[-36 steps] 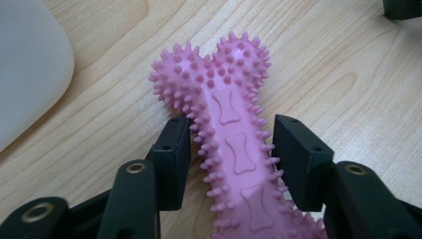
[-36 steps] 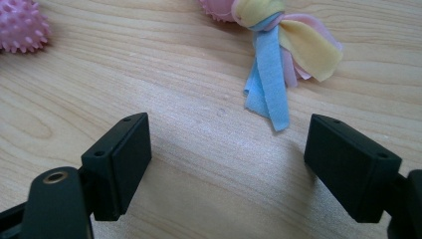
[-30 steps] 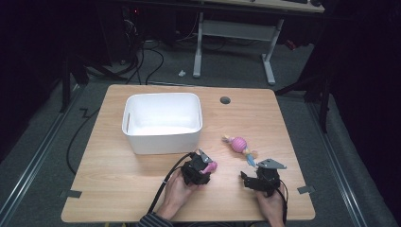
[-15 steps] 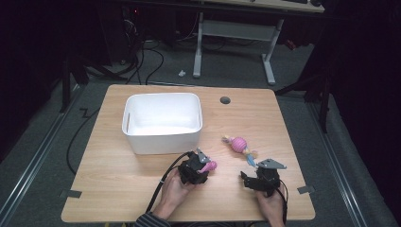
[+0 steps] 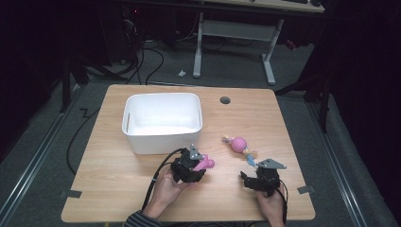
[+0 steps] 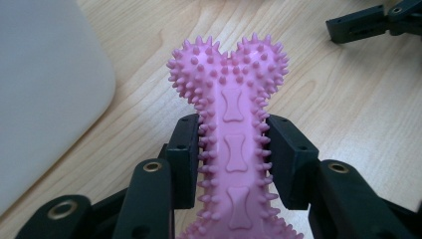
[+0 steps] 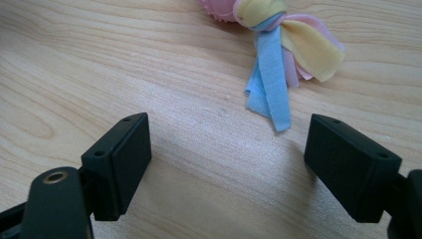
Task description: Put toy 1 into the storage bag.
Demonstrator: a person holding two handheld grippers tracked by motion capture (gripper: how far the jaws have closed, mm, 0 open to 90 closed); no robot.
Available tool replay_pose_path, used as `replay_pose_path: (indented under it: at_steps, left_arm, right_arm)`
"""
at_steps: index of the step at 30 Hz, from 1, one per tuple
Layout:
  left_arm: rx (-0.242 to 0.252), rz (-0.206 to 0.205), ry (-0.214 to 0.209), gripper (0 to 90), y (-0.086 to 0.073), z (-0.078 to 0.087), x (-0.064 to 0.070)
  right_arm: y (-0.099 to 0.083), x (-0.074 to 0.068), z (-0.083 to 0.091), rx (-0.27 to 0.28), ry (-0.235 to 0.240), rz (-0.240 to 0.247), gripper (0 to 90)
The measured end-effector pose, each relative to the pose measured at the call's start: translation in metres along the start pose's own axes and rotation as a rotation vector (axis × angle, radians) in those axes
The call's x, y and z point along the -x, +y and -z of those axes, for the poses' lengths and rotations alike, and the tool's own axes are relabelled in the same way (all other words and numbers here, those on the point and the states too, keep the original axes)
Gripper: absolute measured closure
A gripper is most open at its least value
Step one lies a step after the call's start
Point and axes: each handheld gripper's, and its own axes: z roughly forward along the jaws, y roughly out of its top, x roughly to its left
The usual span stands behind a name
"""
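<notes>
A pink spiky bone toy [image 6: 231, 129] is clamped between the jaws of my left gripper [image 6: 231, 154], which is shut on its shaft. From above, that left gripper [image 5: 196, 165] sits just in front of the white bin [image 5: 163, 139], the bone toy [image 5: 206, 163] poking out to the right. My right gripper [image 7: 226, 154] is open on the bare wood, its jaws wide apart. Just beyond it lie the blue, yellow and pink fabric tails [image 7: 286, 47] of a pink ball toy [image 5: 239, 144]. From above, my right gripper [image 5: 250, 182] rests near the front right of the table.
The white bin [image 6: 45, 99] stands empty at the table's middle left, close to my left gripper. A round cable hole [image 5: 225, 100] marks the far side of the wooden table [image 5: 108, 189]. Cables and a desk frame lie on the floor beyond.
</notes>
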Motion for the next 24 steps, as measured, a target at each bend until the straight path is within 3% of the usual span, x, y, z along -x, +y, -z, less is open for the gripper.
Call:
replay_pose_path:
  at_steps: [3, 6, 24]
  left_arm:
    - [0.022, 0.018, -0.039, 59.0, 0.001, 0.013, -0.006]
    - [0.039, 0.029, -0.051, 59.0, 0.002, 0.021, -0.010]
    - [0.114, 0.049, -0.007, 59.0, 0.009, 0.084, -0.041]
  right_arm:
    - [0.000, 0.000, 0.000, 0.000, 0.000, 0.000, 18.5]
    - [0.000, 0.000, 0.000, 0.000, 0.000, 0.000, 18.5]
    - [0.000, 0.000, 0.000, 0.000, 0.001, 0.001, 18.5]
